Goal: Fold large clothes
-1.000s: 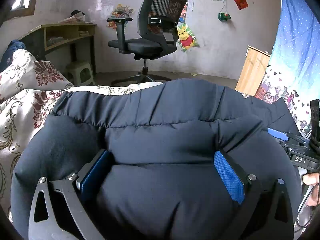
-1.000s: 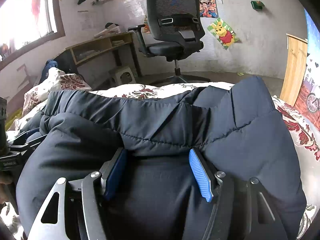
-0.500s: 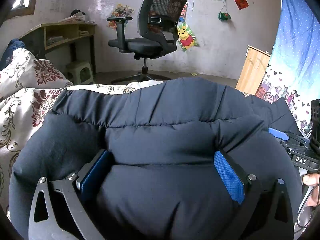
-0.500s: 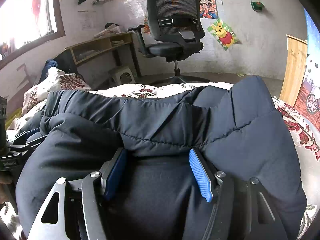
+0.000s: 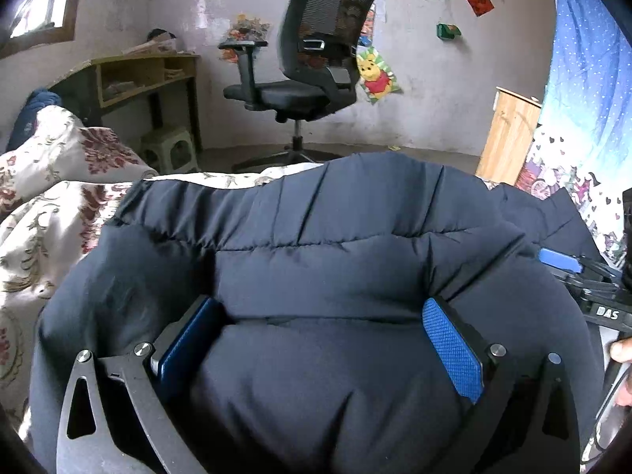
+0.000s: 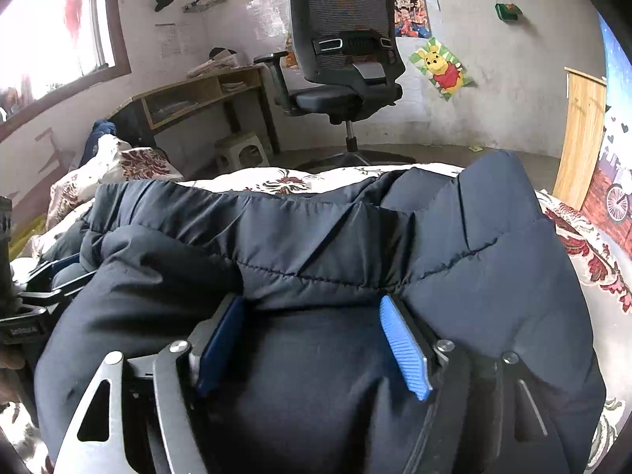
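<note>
While both claws sit at the near edge of the navy puffer jacket, it lies bunched on the floral bedspread. Left gripper: pads pinch a thick roll of padding. Right gripper: jaws opening w/ fabric between, pads appear to touch it. Office chair beyond bed.

Two wrist views, low and close over one jacket

Each camera looks forward and down along its own fingers, the jacket filling the near half. Both share the far chair, desk and Pooh poster; each catches the other gripper at its edge.
</note>
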Tool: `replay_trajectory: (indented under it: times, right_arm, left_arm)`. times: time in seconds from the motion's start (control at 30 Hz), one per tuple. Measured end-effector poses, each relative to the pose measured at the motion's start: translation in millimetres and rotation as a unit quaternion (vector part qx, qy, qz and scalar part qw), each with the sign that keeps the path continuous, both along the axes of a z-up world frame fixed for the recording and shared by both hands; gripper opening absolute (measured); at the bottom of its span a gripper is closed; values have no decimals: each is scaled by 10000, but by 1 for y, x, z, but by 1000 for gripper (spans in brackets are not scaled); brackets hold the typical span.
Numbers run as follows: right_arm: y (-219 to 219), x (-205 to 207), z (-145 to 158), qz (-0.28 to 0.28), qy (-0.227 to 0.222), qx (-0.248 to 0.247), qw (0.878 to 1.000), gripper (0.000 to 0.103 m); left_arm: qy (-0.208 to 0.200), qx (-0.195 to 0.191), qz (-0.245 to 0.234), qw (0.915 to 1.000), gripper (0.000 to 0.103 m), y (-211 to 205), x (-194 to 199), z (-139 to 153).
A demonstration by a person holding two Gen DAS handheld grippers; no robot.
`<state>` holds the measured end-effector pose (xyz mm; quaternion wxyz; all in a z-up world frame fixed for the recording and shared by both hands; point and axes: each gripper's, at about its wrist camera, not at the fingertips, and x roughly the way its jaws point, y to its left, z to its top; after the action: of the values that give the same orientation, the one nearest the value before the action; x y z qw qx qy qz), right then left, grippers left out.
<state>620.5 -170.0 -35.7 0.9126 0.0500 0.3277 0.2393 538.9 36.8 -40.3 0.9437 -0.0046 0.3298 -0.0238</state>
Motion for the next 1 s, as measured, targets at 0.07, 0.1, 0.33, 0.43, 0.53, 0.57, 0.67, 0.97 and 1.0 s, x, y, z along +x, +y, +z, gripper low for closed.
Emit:
replay_trajectory:
  times: [0.07, 0.1, 0.33, 0.43, 0.53, 0.57, 0.67, 0.97, 1.0]
  right_arm:
    - [-6, -2, 4, -3, 35, 43, 10000, 86]
    - [-7, -4, 6, -15, 60, 30, 10000, 88]
    - [-31, -24, 22, -118, 150, -197, 9996, 96]
    - [-57, -29, 29, -333, 123, -104, 9993, 98]
    - [-90, -29, 33, -625, 198, -19, 9978, 100]
    - [-105, -27, 33, -733, 256, 35, 9970, 101]
    - [-130, -25, 33, -852, 372, 233, 9954, 102]
    - [-171, -17, 7, -814, 940, 670, 9900, 102]
    - [-168, -17, 5, -765, 972, 613, 9904, 102]
  left_arm:
    - [-17, 42, 100, 9999, 102, 1, -6, 5]
    - [10, 22, 150, 9999, 102, 2, -10, 8]
    - [-23, -538, 450, 9975, 102, 45, -40, 39]
    - [-83, -610, 767, 9952, 102, 76, -50, 55]
    - [-23, -544, 1042, 9931, 102, 104, -58, 60]
    - [69, -553, 1103, 9923, 102, 113, -59, 58]
    - [313, -687, 1190, 9900, 102, 130, -63, 49]
    - [859, -1612, 1061, 9774, 102, 162, -58, 21]
    - [938, -1650, 1025, 9765, 102, 163, -57, 18]
